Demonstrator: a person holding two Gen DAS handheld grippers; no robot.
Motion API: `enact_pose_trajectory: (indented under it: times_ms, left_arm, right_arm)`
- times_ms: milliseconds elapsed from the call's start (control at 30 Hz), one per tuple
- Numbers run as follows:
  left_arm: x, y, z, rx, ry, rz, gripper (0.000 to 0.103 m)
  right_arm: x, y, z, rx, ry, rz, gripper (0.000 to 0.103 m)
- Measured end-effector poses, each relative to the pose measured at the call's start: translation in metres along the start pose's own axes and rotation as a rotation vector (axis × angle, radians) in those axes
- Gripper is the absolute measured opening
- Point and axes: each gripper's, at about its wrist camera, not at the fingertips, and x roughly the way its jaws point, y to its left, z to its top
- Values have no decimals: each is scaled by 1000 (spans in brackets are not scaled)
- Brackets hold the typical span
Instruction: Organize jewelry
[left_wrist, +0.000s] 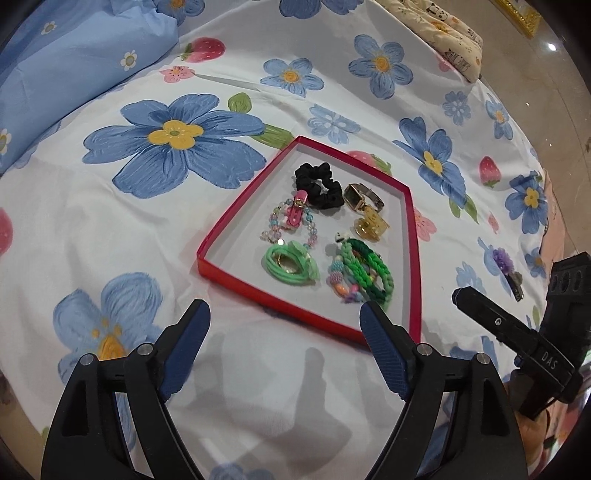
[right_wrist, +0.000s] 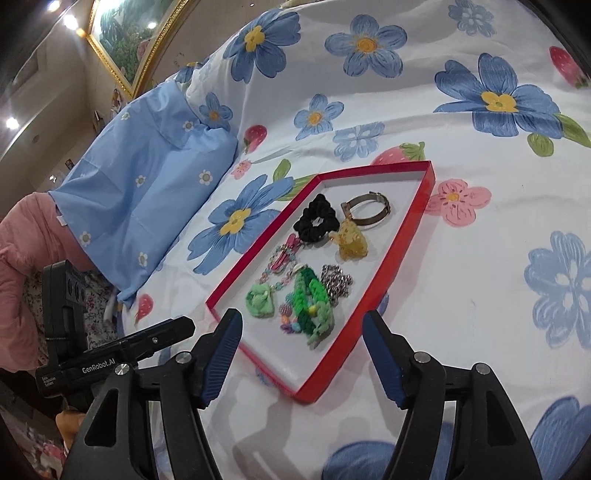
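Note:
A red-rimmed tray (left_wrist: 236, 251) lies on the flowered bedsheet. In it are a black scrunchie (left_wrist: 319, 184), a gold watch (left_wrist: 364, 197), a yellow claw clip (left_wrist: 371, 223), a pink clip on a bead bracelet (left_wrist: 295, 216), light green hair ties (left_wrist: 291, 264) and green braided bracelets (left_wrist: 365, 273). The right wrist view also shows a silver chain (right_wrist: 336, 282) in the tray (right_wrist: 369, 177). My left gripper (left_wrist: 284, 321) is open and empty just short of the tray's near rim. My right gripper (right_wrist: 303, 315) is open and empty over the near corner. A purple flower hair clip (left_wrist: 504, 258) lies outside the tray, on the right.
A blue pillow (right_wrist: 147, 184) lies left of the tray, with a pink blanket (right_wrist: 22, 258) beyond it. A cream patterned cushion (left_wrist: 443, 33) sits at the far edge of the bed. A gold-framed picture (right_wrist: 129, 40) hangs on the wall.

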Motion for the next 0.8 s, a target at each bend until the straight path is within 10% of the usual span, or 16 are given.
enact_pose_trajectory:
  times_ms: [300,433,800]
  left_arm:
    - [-53,-22,4,96,-87,15,90]
    - [-74,-33,6,152,-170,81,103]
    - [-44,-14,-14,88,-176,133,103]
  right_arm:
    - [-47,28,20,-118,-52,-20,80]
    - [-76,54,34,-226,-125,-58,103]
    - [-44,47,-9,-276,-108,-129,103]
